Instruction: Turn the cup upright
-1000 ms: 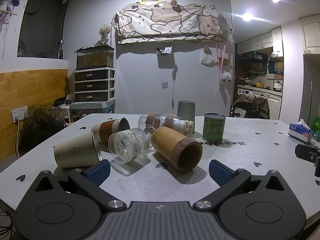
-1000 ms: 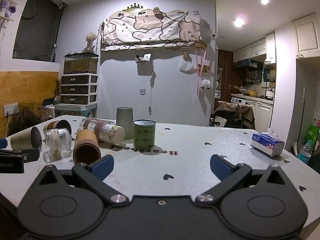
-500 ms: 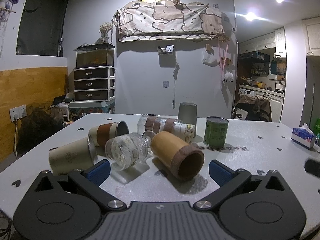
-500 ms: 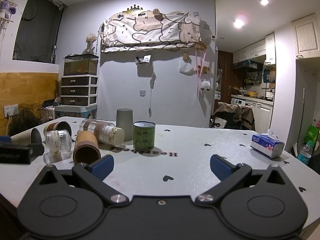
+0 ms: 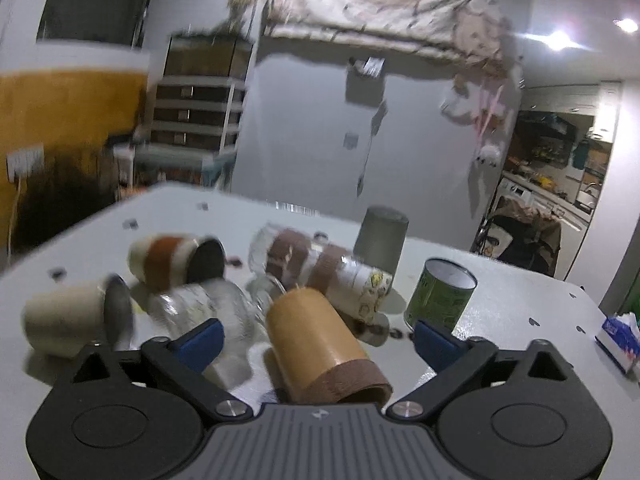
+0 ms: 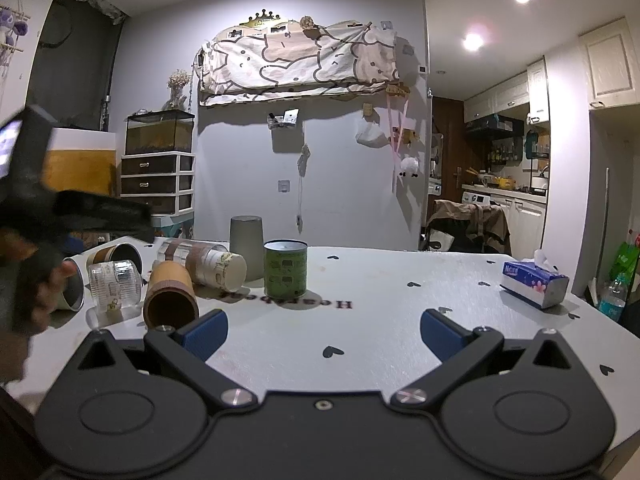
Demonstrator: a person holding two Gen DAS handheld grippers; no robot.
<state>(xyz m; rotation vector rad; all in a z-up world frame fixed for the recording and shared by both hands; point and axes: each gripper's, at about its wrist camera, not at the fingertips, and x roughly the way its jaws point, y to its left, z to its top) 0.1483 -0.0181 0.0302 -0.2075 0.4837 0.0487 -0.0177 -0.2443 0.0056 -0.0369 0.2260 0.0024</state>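
The left claw [image 5: 316,338] was spread wide, its blue pads on either side of a tan cup [image 5: 320,344] that lay on its side on the white counter [image 5: 520,312], open mouth toward the camera; neither pad touched it. In the right wrist view the cup's inside [image 6: 170,300] looked dark and bare. Just left of it a ribbed clear glass [image 5: 208,312] lay tipped over, nothing visible in it. Farther left a cream cup [image 5: 68,320] lay on its side, and behind the glass lay a cream cup with a brown band [image 5: 172,262], its dark mouth facing right. A clear bottle with brown bands [image 5: 320,272] lay behind the tan cup, touching or nearly touching it; the left view was too blurred to tell which. A grey cup [image 5: 380,240] stood mouth down at the back, and a green can [image 5: 440,296] stood upright to its right, its top closed. A tissue box [image 6: 534,284] sat well apart on the right.

The right claw [image 6: 324,330] was also spread wide, holding nothing, over bare counter.
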